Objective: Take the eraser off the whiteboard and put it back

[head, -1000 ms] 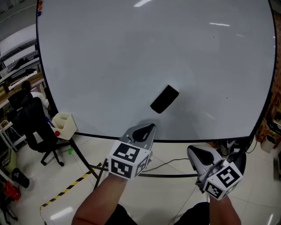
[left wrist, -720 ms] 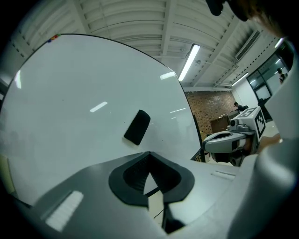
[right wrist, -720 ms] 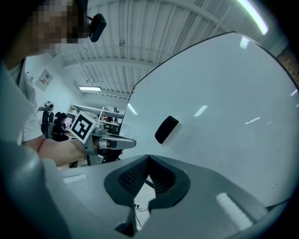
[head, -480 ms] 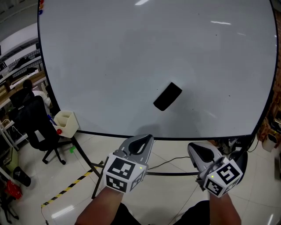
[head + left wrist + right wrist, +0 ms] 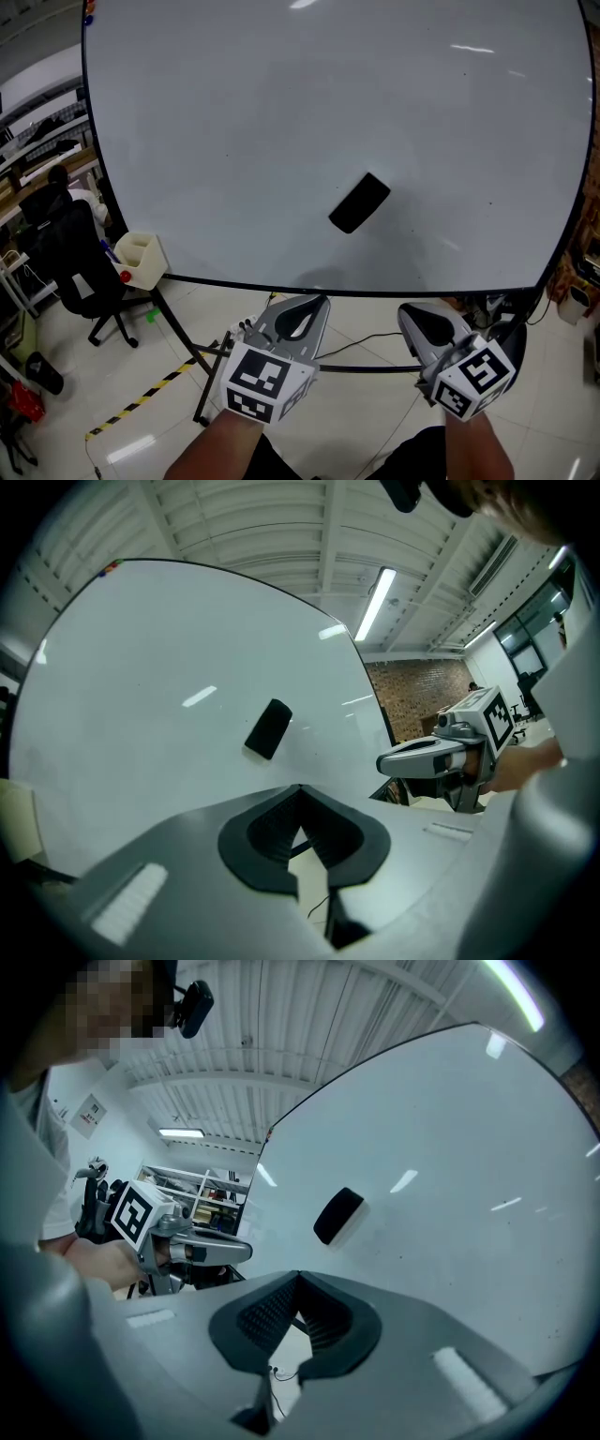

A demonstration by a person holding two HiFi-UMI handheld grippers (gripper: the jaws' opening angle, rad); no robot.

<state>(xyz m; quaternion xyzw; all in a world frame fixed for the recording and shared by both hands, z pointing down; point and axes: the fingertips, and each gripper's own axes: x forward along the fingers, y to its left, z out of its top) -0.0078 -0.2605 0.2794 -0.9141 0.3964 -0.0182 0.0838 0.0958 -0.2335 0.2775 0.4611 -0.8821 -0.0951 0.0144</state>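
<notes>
A black eraser (image 5: 360,202) sticks tilted on the lower middle of the whiteboard (image 5: 281,122); it also shows as the eraser (image 5: 268,728) in the left gripper view and the eraser (image 5: 337,1215) in the right gripper view. My left gripper (image 5: 306,314) is shut and empty, held below the board's bottom edge, short of the eraser. My right gripper (image 5: 424,328) sits to its right, also shut with nothing in it, below the board. Each gripper sees the other: the right gripper (image 5: 412,758) and the left gripper (image 5: 220,1252).
A cream marker holder (image 5: 139,262) hangs at the board's lower left corner. A black office chair (image 5: 80,281) stands on the floor at left, beside yellow-black floor tape (image 5: 141,403). The board's stand bar (image 5: 366,368) and a cable run under the board.
My left gripper has drawn back and down from the board's lower edge. The eraser stays on the board. The right gripper has kept still.
</notes>
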